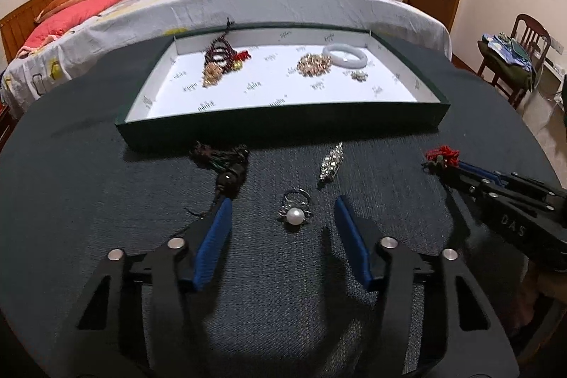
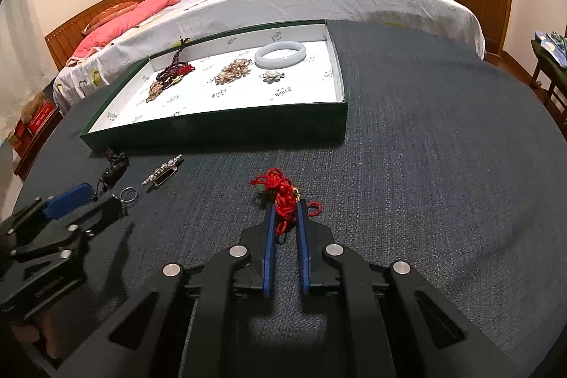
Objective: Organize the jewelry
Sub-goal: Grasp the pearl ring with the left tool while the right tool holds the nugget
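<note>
Between my left gripper's (image 1: 281,201) blue-padded fingers (image 1: 212,236), which stand apart and touch nothing, lies a silver ring with a white pearl (image 1: 296,209) on the dark woven tablecloth (image 1: 106,183). Just past the left fingertip sits a dark brown and green knotted cord piece (image 1: 223,162), and beyond the ring a slim rhinestone bar clip (image 1: 331,162) lies tilted. My right gripper (image 2: 285,204) is clamped on a tangled red cord necklace (image 2: 280,192); its fingers are nearly together with the cord bunched between them, and a small pale green charm (image 2: 261,189) shows at the tangle's left edge. A loop of the red cord (image 2: 314,208) rests on the cloth just right of the fingertip. Farther off stands the shallow dark green tray with a white printed lining (image 1: 269,126). Inside it, a dark beaded strand with gold and red bits (image 1: 221,59) lies at the left, a gold-toned cluster (image 1: 313,64) near the middle, a pale jade-like bangle (image 1: 344,55) to its right, and a small pearl flower brooch (image 1: 359,75) just in front of the bangle.
</note>
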